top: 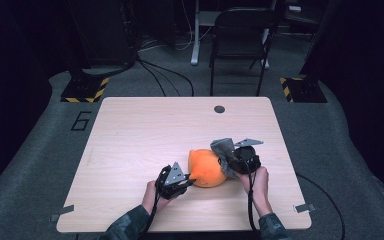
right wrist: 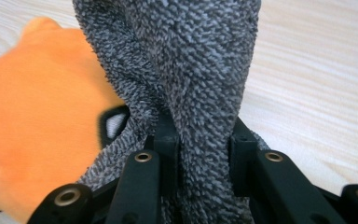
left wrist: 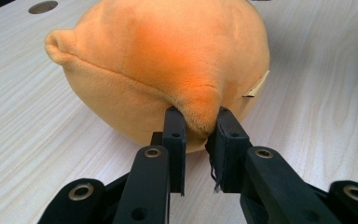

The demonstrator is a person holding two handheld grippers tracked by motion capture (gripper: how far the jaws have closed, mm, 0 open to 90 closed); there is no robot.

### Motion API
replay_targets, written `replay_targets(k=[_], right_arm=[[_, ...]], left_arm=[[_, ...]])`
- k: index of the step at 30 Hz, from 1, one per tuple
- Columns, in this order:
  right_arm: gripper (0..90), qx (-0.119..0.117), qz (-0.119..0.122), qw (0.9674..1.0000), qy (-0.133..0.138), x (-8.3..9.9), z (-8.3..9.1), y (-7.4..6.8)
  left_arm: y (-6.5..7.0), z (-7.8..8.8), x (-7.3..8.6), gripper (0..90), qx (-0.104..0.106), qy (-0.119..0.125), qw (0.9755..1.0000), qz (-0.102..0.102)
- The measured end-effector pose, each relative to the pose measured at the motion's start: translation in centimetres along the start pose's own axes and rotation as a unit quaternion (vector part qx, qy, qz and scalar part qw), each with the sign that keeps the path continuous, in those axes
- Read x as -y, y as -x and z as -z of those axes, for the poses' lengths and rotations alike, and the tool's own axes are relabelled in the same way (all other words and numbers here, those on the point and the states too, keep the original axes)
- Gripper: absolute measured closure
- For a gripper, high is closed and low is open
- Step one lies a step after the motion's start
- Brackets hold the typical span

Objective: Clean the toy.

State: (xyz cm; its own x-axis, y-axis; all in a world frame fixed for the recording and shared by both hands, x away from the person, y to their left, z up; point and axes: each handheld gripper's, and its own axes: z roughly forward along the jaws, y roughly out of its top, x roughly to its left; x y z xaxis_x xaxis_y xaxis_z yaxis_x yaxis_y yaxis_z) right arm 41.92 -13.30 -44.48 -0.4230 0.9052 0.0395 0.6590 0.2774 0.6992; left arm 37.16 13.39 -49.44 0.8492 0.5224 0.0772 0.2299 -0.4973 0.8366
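Observation:
An orange plush toy (top: pixel 207 167) lies on the wooden table (top: pixel 145 135), a little right of the middle near the front. My left gripper (top: pixel 186 181) is at its left side, shut on a pinched fold of the plush (left wrist: pixel 198 114). The rounded orange body (left wrist: pixel 168 60) rises beyond the jaws. My right gripper (top: pixel 232 161) is at the toy's right side, shut on a grey terry cloth (top: pixel 224 150). The grey cloth (right wrist: pixel 191 70) bunches up between the jaws and stands above them, with the orange toy (right wrist: pixel 37 107) blurred to its left.
A round cable hole (top: pixel 219 109) sits near the table's far edge. A dark chair (top: pixel 240 40) stands beyond the table on the grey floor. Two striped black-and-yellow bases (top: pixel 85 90) flank the far corners. Bare wood spreads to the left and back.

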Motion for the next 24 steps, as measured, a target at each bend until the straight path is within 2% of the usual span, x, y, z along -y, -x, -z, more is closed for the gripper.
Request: replay_targets(k=[3, 10, 14, 16, 21, 24], right_arm=[[71.2, 0.012, 0.003, 0.9999, -0.006, 0.3, -0.4, 0.5], [71.3, 0.035, -0.005, 0.9984, -0.043, 1.4, -2.2, 1.6], [71.7, 0.034, -0.013, 0.9959, -0.083, 2.3, -3.8, 2.1], [71.9, 0.033, -0.017, 0.9953, -0.09, 2.5, -4.3, 2.4], [72.8, 0.031, -0.015, 0.9952, -0.091, 2.6, -4.2, 2.5], [73.7, 0.03, -0.023, 0.9963, -0.076, 2.2, -3.3, 2.9]], left_arm=[[0.0, 0.0, 0.0, 77.0, 0.0, -0.001, 1.0, 0.0], [-0.1, 0.0, 0.1, 77.0, 0.0, -0.002, 1.0, -0.001], [-0.2, 0.1, 0.1, 77.0, -0.001, -0.004, 1.0, -0.001], [-0.2, 0.1, 0.1, 77.0, -0.001, -0.004, 1.0, 0.0], [-0.2, 0.1, 0.1, 76.8, -0.001, -0.004, 1.0, 0.0], [-0.2, 0.1, 0.1, 76.7, -0.001, -0.004, 1.0, 0.0]])
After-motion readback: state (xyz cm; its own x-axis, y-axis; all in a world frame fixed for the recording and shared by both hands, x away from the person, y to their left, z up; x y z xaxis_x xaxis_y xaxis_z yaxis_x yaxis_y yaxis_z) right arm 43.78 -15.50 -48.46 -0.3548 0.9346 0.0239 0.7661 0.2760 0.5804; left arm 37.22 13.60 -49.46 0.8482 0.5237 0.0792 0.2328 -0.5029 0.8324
